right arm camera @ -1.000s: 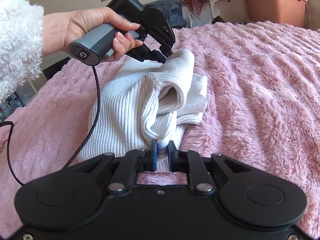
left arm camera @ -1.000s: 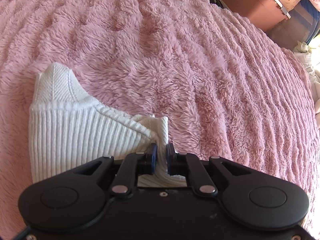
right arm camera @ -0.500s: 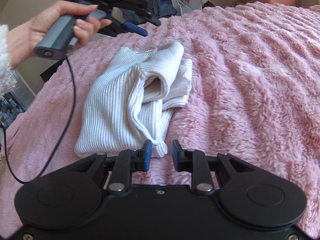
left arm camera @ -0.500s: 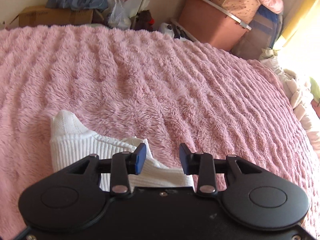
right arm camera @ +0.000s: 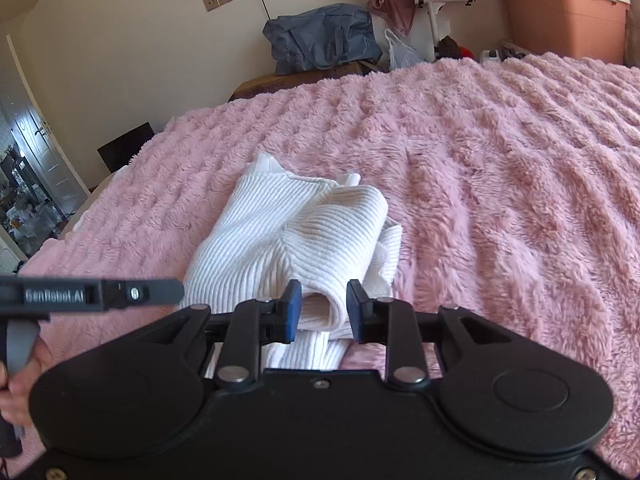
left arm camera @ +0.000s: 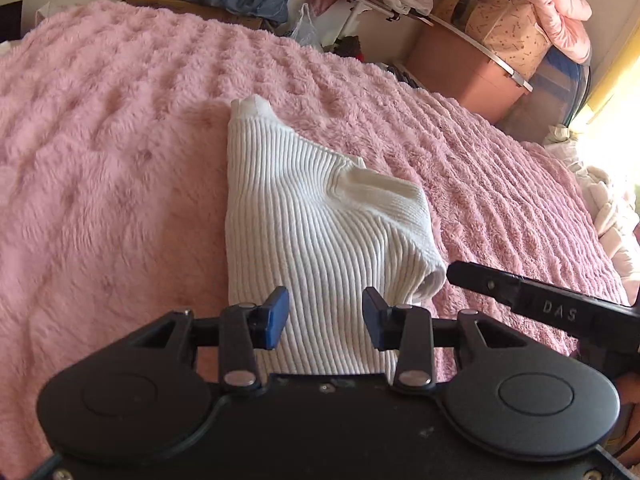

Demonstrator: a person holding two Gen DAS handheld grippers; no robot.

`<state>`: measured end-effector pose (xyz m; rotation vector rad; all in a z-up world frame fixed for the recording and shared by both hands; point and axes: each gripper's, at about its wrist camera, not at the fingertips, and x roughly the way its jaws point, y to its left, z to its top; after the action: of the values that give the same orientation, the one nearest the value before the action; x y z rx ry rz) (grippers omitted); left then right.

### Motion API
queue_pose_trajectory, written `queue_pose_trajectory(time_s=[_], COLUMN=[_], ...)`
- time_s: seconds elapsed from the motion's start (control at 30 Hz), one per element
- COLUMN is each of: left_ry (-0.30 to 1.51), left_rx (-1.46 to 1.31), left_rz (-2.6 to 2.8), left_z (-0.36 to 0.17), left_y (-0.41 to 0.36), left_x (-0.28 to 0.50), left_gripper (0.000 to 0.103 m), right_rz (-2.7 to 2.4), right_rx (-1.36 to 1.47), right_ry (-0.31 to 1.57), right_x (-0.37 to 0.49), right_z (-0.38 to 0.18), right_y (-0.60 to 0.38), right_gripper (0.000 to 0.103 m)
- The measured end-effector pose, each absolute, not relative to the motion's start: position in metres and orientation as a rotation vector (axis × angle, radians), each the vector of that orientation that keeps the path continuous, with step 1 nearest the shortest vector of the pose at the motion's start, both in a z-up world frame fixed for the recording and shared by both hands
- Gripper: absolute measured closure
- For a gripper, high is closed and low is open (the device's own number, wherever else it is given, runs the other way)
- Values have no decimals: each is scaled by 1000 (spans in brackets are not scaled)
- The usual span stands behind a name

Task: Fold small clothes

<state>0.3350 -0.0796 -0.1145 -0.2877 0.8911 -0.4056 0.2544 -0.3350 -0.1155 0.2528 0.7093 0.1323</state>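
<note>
- Your left hand-held gripper [left arm camera: 325,318] is released, jaws spread over the garment's near edge.
- Your right hand-held gripper [right arm camera: 323,312] is released too.
- The white ribbed sweater [left arm camera: 316,232] lies folded on the pink fluffy bed [left arm camera: 120,160].
- Lettering reads "DAS" and "GenRobot.AI".

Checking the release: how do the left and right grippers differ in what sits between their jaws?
The left gripper frames flat ribbed body cloth of the white sweater; the right gripper frames a rolled, open-ended sleeve. The left jaws look spread wider than the right's. Both are open, gripping nothing, with the sweater resting on the pink blanket.
</note>
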Motion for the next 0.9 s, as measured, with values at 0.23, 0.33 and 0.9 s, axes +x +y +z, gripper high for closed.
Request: queue_pose_trajectory(time_s=[0.23, 0.33, 0.9], left_ry=[916, 924, 947], left_rx=[-341, -355, -289], left_rz=[-397, -400, -387], left_z=[-142, -150, -153], left_y=[-77, -75, -85], left_x=[319, 319, 325], left_gripper=[62, 62, 61], right_rz=[138, 131, 85], right_rx=[204, 238, 207], right_ry=[770, 804, 816], right_x=[256, 262, 268], right_z=[-130, -142, -140], right_y=[-304, -302, -317], right_gripper=[77, 77, 94])
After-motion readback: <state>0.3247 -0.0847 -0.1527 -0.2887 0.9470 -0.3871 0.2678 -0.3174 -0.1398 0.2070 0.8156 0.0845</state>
